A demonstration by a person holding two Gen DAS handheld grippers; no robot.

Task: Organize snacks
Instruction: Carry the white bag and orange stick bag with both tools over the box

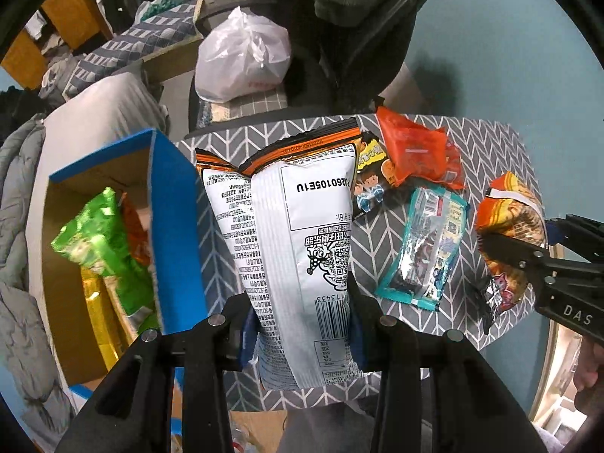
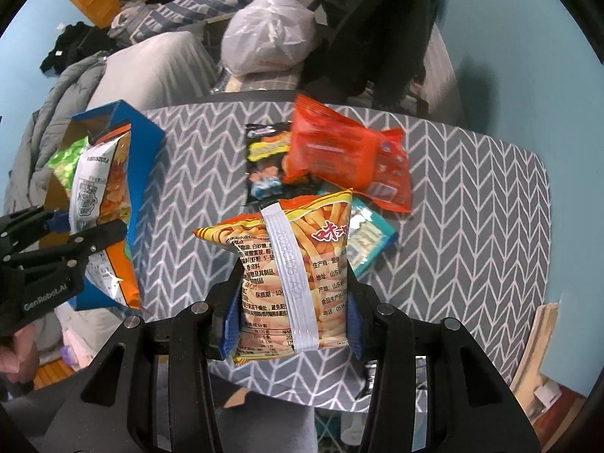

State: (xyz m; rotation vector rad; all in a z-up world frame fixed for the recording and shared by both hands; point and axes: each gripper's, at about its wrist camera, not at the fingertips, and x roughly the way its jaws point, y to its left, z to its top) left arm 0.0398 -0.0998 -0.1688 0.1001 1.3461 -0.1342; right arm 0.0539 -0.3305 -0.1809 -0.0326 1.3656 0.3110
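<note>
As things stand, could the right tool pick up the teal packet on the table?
Probably not yet. The right tool is shut on the fries bag, so it would need to let that go first. The teal packet itself lies flat with nothing on top in the left wrist view.

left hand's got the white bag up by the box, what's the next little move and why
Probably carry the white bag, clamped in the left gripper, left over the blue box and lower it in: the box is open and a green bag already sits inside.
</note>
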